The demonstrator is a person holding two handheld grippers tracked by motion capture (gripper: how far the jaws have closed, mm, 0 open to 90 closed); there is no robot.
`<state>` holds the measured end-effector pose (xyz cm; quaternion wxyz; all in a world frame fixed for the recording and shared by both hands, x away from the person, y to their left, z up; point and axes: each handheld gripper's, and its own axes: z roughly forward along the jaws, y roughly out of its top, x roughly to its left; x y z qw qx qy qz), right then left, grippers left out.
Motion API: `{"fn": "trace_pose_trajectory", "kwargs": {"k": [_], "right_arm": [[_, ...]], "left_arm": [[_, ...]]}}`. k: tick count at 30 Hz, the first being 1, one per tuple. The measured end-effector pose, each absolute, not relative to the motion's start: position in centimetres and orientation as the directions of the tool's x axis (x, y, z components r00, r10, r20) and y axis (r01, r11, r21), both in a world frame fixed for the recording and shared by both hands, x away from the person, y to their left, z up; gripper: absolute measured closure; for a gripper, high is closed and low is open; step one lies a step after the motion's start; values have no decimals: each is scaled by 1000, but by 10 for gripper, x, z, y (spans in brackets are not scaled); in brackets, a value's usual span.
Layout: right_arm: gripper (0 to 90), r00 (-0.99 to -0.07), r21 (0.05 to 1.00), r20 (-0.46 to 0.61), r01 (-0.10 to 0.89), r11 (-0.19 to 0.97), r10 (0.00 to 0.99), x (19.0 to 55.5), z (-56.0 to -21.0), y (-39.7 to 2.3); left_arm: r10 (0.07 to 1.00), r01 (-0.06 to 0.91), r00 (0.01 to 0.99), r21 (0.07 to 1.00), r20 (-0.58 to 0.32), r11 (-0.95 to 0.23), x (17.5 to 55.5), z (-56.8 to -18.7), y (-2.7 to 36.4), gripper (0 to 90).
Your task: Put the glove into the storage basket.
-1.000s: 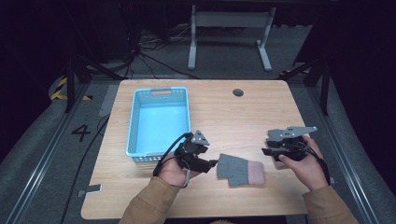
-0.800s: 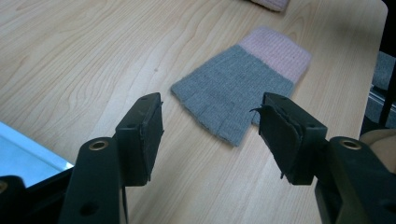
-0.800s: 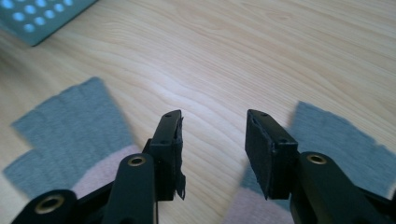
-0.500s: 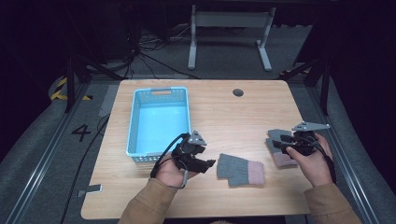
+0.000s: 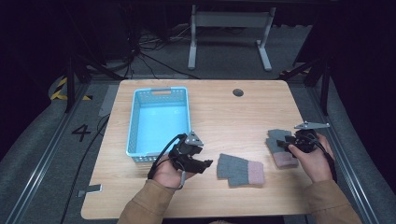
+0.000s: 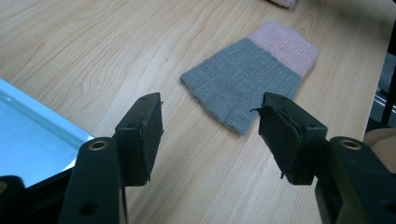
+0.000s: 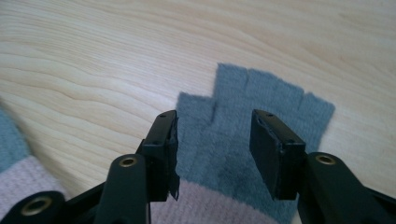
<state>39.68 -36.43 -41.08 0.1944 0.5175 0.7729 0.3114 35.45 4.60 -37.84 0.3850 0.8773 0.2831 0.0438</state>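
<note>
Grey knit with pink cuffs: 2 fingerless gloves lie flat on the wooden table (image 5: 224, 112), and the blue basket (image 5: 159, 120) looks empty, so presumably nothing's packed yet. The right gripper (image 7: 212, 140) hangs released over the right glove (image 7: 252, 116). The left gripper (image 6: 210, 135), jaws apart, faces the middle glove (image 6: 252, 84), gripping nothing.

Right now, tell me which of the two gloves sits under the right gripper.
The glove at the table's right edge: the right gripper hovers open over it. The other glove lies mid-table, nearer the left gripper.
</note>
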Motion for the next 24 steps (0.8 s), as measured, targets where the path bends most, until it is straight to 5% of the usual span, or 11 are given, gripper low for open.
{"fn": "trace_pose_trajectory", "kwargs": {"k": [24], "right_arm": [[517, -286, 568, 5, 789, 232, 958, 406, -435, -368]], "left_arm": [[525, 460, 840, 696, -140, -551, 355, -380, 45, 398]]}}
